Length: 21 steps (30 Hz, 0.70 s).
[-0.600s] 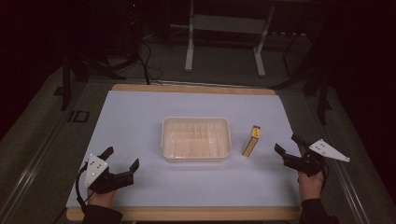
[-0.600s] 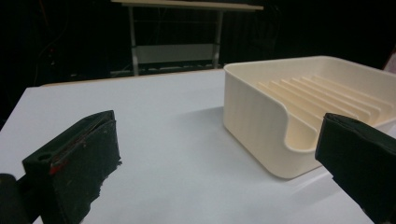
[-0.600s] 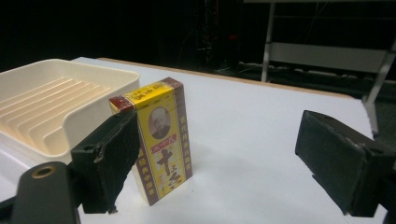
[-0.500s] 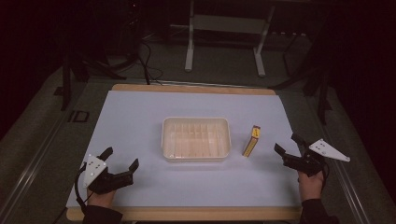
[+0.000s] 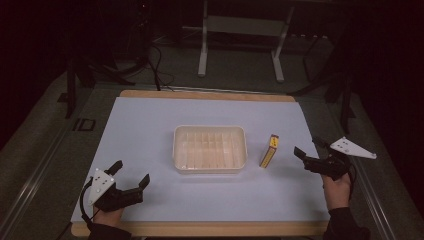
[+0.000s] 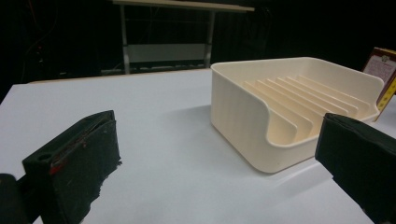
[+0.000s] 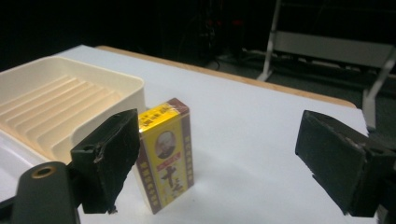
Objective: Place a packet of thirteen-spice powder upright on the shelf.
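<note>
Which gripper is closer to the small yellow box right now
Right. The right gripper sits open just beside the yellow box, on its far side from the tray; the left gripper is across the tray, near the table's front-left corner.

Left gripper (image 5: 131,175): held low at the near left, jaws spread wide with nothing between them, pointing forward and to the right. The left hand (image 5: 107,216) grips it from behind. Right gripper (image 5: 306,149): held at the near right, jaws likewise wide apart and empty, pointing left. The right hand (image 5: 337,190) supports it from below, sleeve visible at the wrist.
</note>
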{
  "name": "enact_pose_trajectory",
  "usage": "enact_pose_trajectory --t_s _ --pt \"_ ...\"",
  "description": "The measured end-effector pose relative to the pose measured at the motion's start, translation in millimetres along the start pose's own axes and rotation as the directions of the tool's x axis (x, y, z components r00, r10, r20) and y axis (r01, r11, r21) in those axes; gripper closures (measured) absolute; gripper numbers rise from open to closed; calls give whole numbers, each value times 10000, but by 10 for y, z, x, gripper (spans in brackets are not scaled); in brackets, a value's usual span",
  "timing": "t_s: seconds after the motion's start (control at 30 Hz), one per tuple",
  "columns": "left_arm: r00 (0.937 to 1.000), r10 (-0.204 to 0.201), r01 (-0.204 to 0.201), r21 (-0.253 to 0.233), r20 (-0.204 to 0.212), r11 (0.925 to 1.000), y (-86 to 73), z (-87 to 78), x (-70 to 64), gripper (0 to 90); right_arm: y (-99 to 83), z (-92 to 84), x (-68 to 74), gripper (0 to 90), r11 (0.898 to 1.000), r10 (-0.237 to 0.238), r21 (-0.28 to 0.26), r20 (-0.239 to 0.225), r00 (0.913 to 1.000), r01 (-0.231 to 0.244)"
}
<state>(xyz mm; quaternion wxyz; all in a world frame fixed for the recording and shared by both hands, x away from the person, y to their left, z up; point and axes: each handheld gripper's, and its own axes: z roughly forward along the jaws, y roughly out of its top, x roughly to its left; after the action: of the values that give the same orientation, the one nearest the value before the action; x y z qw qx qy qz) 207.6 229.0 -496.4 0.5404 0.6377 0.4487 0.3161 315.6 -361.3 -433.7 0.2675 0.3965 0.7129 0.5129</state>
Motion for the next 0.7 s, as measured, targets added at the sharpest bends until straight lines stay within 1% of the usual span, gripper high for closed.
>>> enact_pose_trajectory --t_s 0.07,0.1,0.13,0.17,0.23,0.27,0.33,0.37,0.4,0.43,0.53,0.63,0.7 --pt "10000 -12 12 46 -11 10000 -7 0 1 0 47 20 -20 136 9989 15 474 -32 10000 -13" --pt "10000 -42 42 87 3 10000 -12 1 3 0 66 36 -26 136 9972 -63 739 -22 10000 64" --pt "10000 -74 74 164 -4 9998 -18 3 8 0 83 50 -28 136 9945 -160 1033 -64 9999 166" --pt "10000 -99 99 196 -12 9998 -20 4 10 0 96 66 -28 135 9922 -244 1216 -113 9996 256" --pt "10000 -88 89 225 -14 9997 -24 3 9 0 110 96 -27 133 9865 -250 1613 -228 9994 283" --pt "10000 -58 58 217 -22 9997 -23 0 6 0 117 111 -26 133 9840 -243 1758 -384 9990 307" --pt "10000 -5 6 187 -34 9998 -21 -3 -1 0 121 119 -23 133 9821 -260 1855 -432 9987 336" --pt "9999 105 -104 120 -75 9999 -22 -6 -9 0 127 129 -20 133 9773 -404 2065 -382 9985 474" --pt "9999 120 -118 133 -99 9998 -25 -6 -8 0 146 138 -10 128 9682 -679 2400 -207 9975 708" --pt "9999 84 -82 167 -104 9998 -29 -2 -6 0 154 137 -11 129 9675 -670 2434 -143 9977 685" --pt "9999 1 1 228 -100 9997 -35 6 -4 0 189 130 -24 135 9651 -567 2550 -185 9982 595" --pt "9999 -17 19 261 -111 9997 -30 7 -17 0 247 121 -22 135 9537 -492 2955 -291 9984 556" --pt "9999 42 -36 367 -158 9993 -24 8 -28 0 275 114 -30 136 9488 -391 3122 -343 9986 479"
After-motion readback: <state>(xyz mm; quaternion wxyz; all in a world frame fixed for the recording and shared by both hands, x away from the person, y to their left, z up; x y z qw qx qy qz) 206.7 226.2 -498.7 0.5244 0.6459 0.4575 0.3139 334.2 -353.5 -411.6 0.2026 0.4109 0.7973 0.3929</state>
